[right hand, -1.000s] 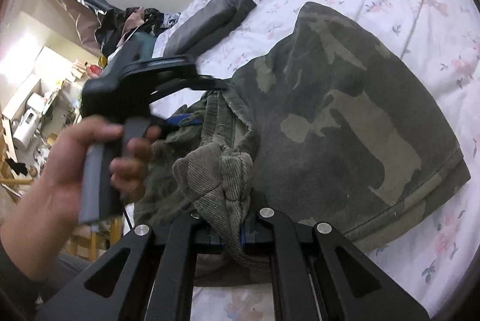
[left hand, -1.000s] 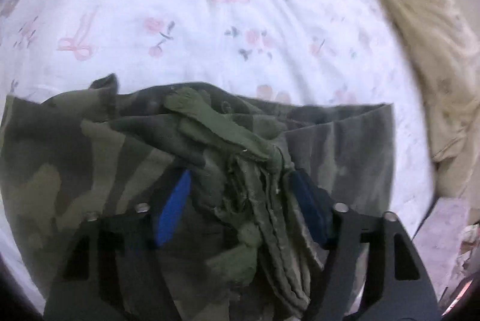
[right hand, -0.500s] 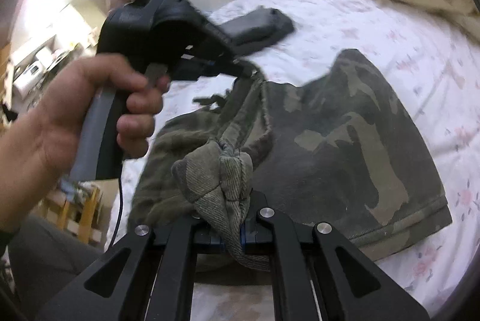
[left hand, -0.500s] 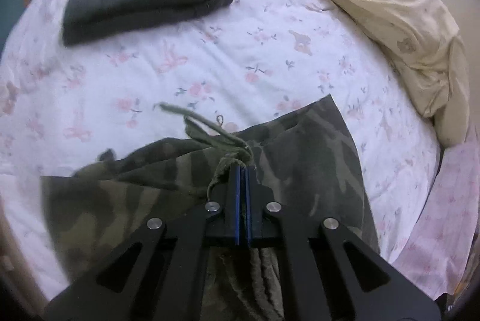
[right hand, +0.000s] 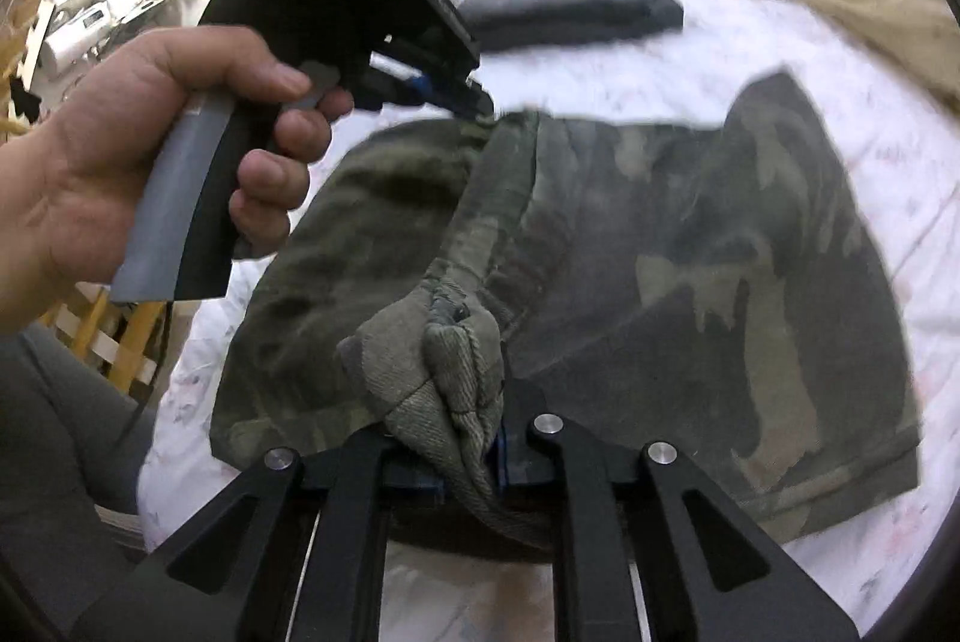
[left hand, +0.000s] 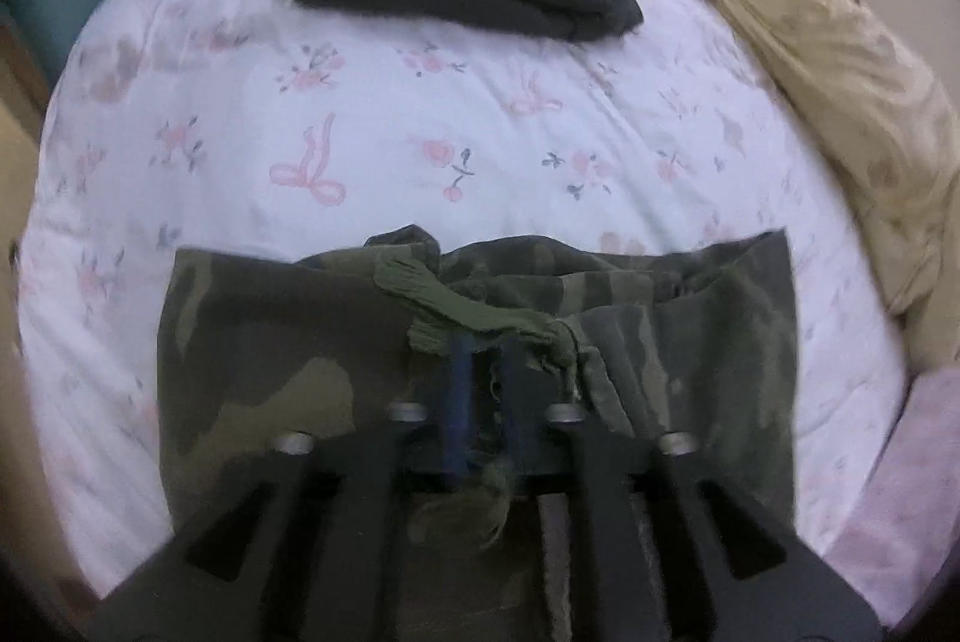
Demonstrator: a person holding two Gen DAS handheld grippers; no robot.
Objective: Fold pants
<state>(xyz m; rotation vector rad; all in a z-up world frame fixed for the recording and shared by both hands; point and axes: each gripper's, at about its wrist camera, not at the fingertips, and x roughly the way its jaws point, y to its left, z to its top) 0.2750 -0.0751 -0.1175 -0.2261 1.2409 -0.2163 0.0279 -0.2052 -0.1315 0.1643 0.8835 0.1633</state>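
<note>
Both tools work the pants point(left hand: 252, 342) on the bed point(left hand: 420, 114). The left tool point(left hand: 485, 378) is opening, its jaws slightly apart around the drawstring point(left hand: 456, 300). The right tool point(right hand: 474, 456), also opening, still pinches a bunched waistband fold point(right hand: 444, 372).

The left gripper point(left hand: 485, 372) points steeply down, its jaws opening with a narrow gap between the blue pads and a green cord draped across their tips. The left hand point(right hand: 150, 150) wraps its grey handle, one finger on the trigger. The right gripper point(right hand: 474, 456) angles down too, jaws opening though a bunch of cloth still sits between them
</note>
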